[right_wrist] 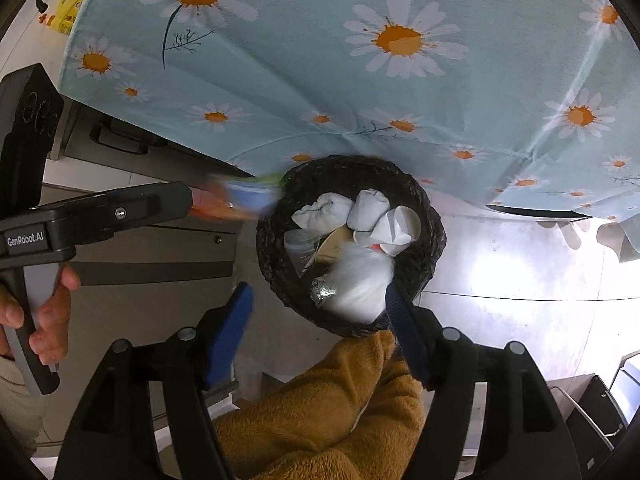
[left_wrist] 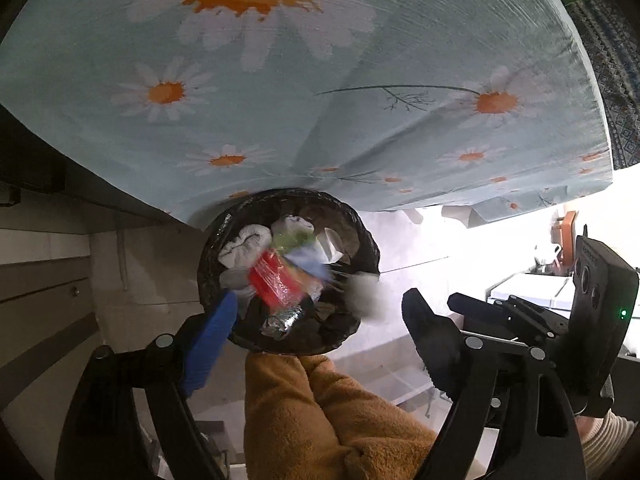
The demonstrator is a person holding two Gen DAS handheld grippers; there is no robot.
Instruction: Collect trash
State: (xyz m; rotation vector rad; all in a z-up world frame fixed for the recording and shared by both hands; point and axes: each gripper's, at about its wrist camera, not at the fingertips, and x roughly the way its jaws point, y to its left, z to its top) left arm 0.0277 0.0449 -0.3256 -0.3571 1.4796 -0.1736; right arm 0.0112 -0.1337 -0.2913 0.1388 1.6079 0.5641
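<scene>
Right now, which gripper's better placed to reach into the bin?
Right, probably. The open right gripper frames the bin, straight above the trash; the left gripper sits off beside the rim with a blurred wrapper at its tip.

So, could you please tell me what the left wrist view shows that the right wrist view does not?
Only the left wrist view shows a blurred red plastic wrapper over the bin, plus the right gripper, open. Only the right wrist view shows the left gripper's black handle held in a bare hand. Both show the black-lined round trash bin, crumpled foil and daisy-print tablecloth.
</scene>
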